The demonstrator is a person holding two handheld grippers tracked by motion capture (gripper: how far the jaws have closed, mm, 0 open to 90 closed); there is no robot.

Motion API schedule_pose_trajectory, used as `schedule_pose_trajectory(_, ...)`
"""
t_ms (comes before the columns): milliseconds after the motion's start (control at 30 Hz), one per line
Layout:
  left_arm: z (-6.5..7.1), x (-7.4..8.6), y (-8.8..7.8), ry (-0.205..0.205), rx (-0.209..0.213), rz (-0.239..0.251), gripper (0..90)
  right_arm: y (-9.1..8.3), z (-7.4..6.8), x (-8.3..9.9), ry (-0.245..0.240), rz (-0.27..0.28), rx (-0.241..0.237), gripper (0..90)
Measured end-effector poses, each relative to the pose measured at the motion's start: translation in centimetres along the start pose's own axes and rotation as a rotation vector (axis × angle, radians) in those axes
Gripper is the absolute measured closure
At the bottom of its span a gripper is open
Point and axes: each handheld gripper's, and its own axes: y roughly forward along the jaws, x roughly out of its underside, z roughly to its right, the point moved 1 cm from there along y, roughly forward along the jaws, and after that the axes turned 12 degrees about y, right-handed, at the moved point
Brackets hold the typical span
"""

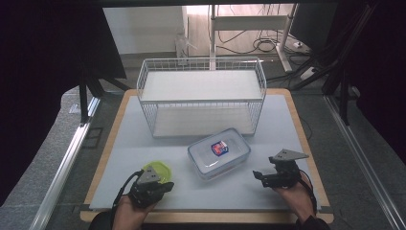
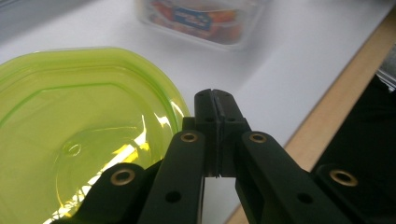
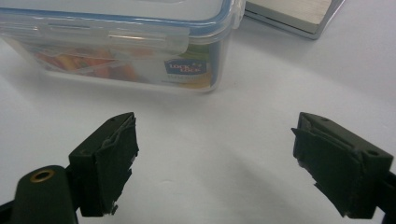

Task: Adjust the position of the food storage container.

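Left hand-held gripper (image 2: 215, 100): clenched on nothing, green lid (image 2: 70, 135) just beside its tips on the worktop (image 1: 143, 158). Right hand-held gripper (image 3: 215, 163): released, clear lidded container (image 3: 116, 42) ahead, apart. Risk, judged: clenched tips may nudge the lid away; a wide reach may push the container.

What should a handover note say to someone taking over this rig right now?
Left gripper: jaws shut, empty, beside the green lid near the front left of the mat.
Right gripper: jaws open, empty, resting on the mat and facing the clear lidded container.
The container sits mid-mat, in front of the white wire rack, whose two shelves look bare.
Done: nothing is held or shelved.
Left: probably grasp the container and the green lid and place them; which goes where cannot be told.
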Motion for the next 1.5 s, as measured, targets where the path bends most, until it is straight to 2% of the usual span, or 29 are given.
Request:
schedule_pose_trajectory(233, -2.5, 0.4, -0.4, -0.040, -0.054, -0.016, 90.0, 0.0, 0.0, 0.0, 0.000, 0.000, 0.000, 13.8)
schedule_pose_trajectory(467, -4.6, 0.8, -0.7, -0.069, -0.082, -0.018, 90.0, 0.1, 0.0, 0.0, -0.002, -0.002, -0.002, 13.9)
schedule_pose_trajectory(833, -8.4, 1.8, -1.5, -0.116, -0.177, -0.038, 90.0, 0.1, -0.1, 0.0, -0.006, -0.004, 0.000, 14.0)
schedule_pose_trajectory(933, -9.0, 2.1, -1.6, -0.131, -0.172, -0.021, 90.0, 0.2, -0.1, 0.0, -0.005, -0.002, -0.002, 14.4)
schedule_pose_trajectory(1000, -9.1, 2.2, -1.7, -0.137, -0.172, -0.014, 90.0, 0.2, -0.1, 0.0, -0.002, 0.000, -0.005, 14.6)
schedule_pose_trajectory(1067, -8.8, 2.1, -1.7, -0.125, -0.185, -0.020, 89.8, 0.1, -0.2, -0.1, 0.012, 0.004, -0.008, 15.4)
schedule_pose_trajectory(1133, -8.3, 1.8, -1.8, -0.123, -0.180, -0.001, 87.9, 0.0, -0.1, -0.2, 0.032, 0.010, -0.009, 16.4)
schedule_pose_trajectory(1267, -6.6, 0.6, -1.8, -0.079, -0.166, 0.044, 85.2, -0.4, -0.1, -0.4, 0.049, 0.037, -0.019, 23.5)
schedule_pose_trajectory(1367, -5.2, -0.5, -0.9, -0.061, -0.130, 0.081, 83.3, -0.5, 0.0, -0.8, 0.034, 0.041, 0.012, 38.3)
schedule_pose_trajectory(1400, -5.2, -0.5, -0.9, -0.061, -0.130, 0.081, 83.6, -0.5, 0.0, -0.8, 0.034, 0.041, 0.012, 38.3)
schedule_pose_trajectory(1433, -5.0, -0.7, -0.6, -0.062, -0.119, 0.087, 85.2, -0.4, 0.0, -1.2, 0.011, 0.034, 0.027, 48.9)
schedule_pose_trajectory(1467, -4.7, -1.0, -0.2, -0.059, -0.109, 0.091, 87.4, -0.3, 0.0, -1.4, 0.007, 0.028, 0.029, 55.5)
schedule_pose_trajectory(1500, -4.5, -1.2, 0.2, -0.056, -0.100, 0.089, 87.4, -0.3, 0.0, -1.4, 0.007, 0.028, 0.029, 55.5)
